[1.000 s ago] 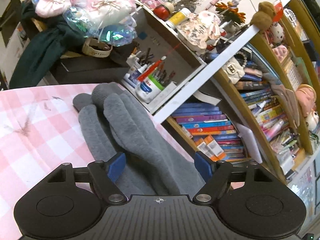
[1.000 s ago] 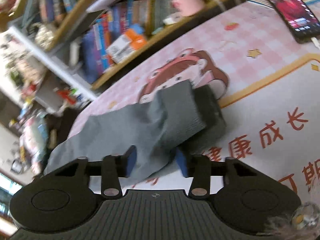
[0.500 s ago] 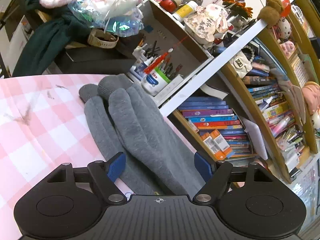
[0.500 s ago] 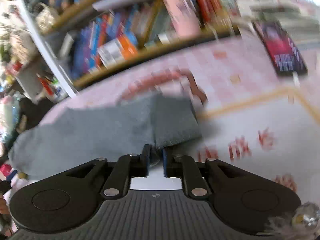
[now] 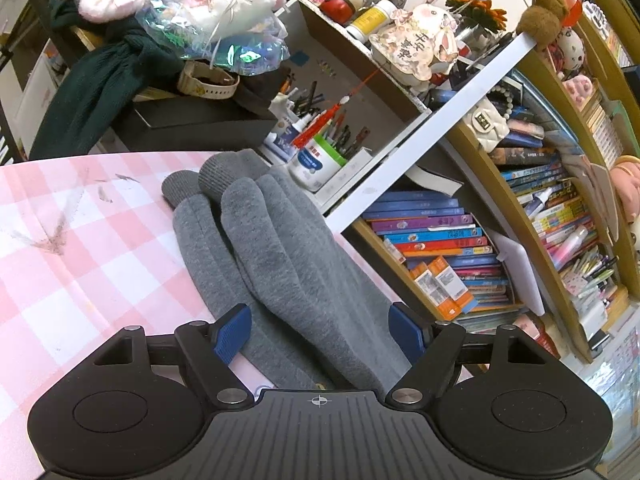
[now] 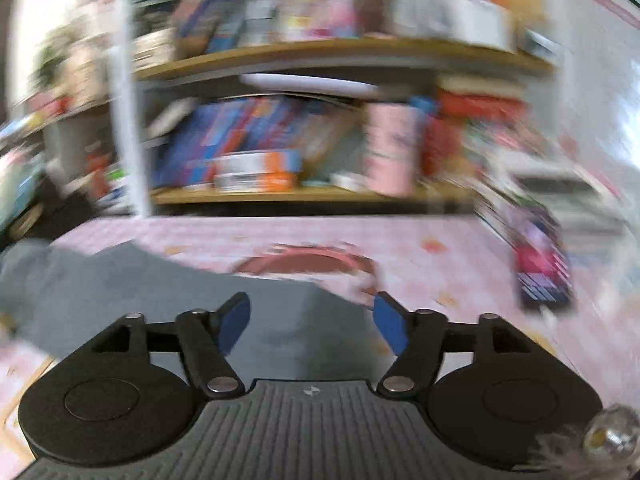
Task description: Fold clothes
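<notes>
The grey knitted socks (image 5: 280,264) are laid on the pink checked table mat (image 5: 80,264). The left gripper (image 5: 320,330) is held wide open astride them, nothing gripped. The right gripper (image 6: 312,320) is likewise spread wide and empty above the blurred grey fabric.

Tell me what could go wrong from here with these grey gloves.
1. The gloves lie along the table's edge next to the bookshelf; a nudge might push them off.
2. The right view is badly blurred, so the right gripper, open over the grey fabric, may be moving fast and could drag the fold loose.
3. The left gripper is open, so nothing pins the gloves.
</notes>
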`<state>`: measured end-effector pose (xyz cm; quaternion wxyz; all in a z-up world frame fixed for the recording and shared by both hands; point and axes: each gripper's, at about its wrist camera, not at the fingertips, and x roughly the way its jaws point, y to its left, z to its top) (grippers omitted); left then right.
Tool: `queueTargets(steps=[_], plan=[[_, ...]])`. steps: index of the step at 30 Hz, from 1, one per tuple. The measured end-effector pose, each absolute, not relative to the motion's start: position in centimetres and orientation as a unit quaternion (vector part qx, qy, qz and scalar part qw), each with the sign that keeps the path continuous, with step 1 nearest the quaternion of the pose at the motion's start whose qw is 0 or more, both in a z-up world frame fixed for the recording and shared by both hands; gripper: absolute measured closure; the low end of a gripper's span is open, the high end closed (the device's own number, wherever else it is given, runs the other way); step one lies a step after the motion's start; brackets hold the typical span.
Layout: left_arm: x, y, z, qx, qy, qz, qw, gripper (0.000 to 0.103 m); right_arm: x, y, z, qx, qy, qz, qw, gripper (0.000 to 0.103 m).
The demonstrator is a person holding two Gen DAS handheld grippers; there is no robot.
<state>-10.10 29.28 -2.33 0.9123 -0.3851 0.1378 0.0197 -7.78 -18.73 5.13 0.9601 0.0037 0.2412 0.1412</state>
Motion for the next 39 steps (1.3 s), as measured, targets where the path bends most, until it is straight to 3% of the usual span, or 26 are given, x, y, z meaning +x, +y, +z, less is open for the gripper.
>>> queueTargets(steps=[5, 7, 9, 12, 26, 28, 30, 39], plan=[[-10.1, 29.3, -2.3, -0.386, 0.137, 0.018, 0.912, 0.024, -7.3, -16.4, 5.3, -0.063, 0.221, 0.168, 0.959, 0.039], [-10.0, 29.3, -2.3, -0.385, 0.138, 0.018, 0.913, 0.024, -6.9, -16.1, 4.6, -0.074, 0.232, 0.172, 0.955, 0.054], [-9.9, 29.2, -2.3, -0.382, 0.14, 0.019, 0.913, 0.024, -6.5, -15.9, 3.9, -0.084, 0.242, 0.176, 0.951, 0.076], [-9.8, 29.1, -2.2, -0.379, 0.144, 0.021, 0.914, 0.024, -5.9, -15.5, 2.9, -0.1, 0.257, 0.182, 0.944, 0.088], [-9.0, 28.3, -1.8, -0.346, 0.177, 0.044, 0.92, 0.024, -5.6, -14.7, 1.0, -0.139, 0.264, 0.196, 0.934, 0.088], [-9.1, 28.3, -1.8, -0.345, 0.178, 0.046, 0.92, 0.024, -5.6, -14.7, 1.0, -0.14, 0.263, 0.197, 0.934, 0.084], [-9.2, 28.3, -1.8, -0.345, 0.178, 0.049, 0.92, 0.024, -5.6, -14.7, 1.1, -0.139, 0.262, 0.2, 0.934, 0.07], [-9.2, 28.2, -1.8, -0.345, 0.177, 0.052, 0.92, 0.024, -5.9, -14.7, 1.2, -0.137, 0.258, 0.211, 0.933, 0.068]])
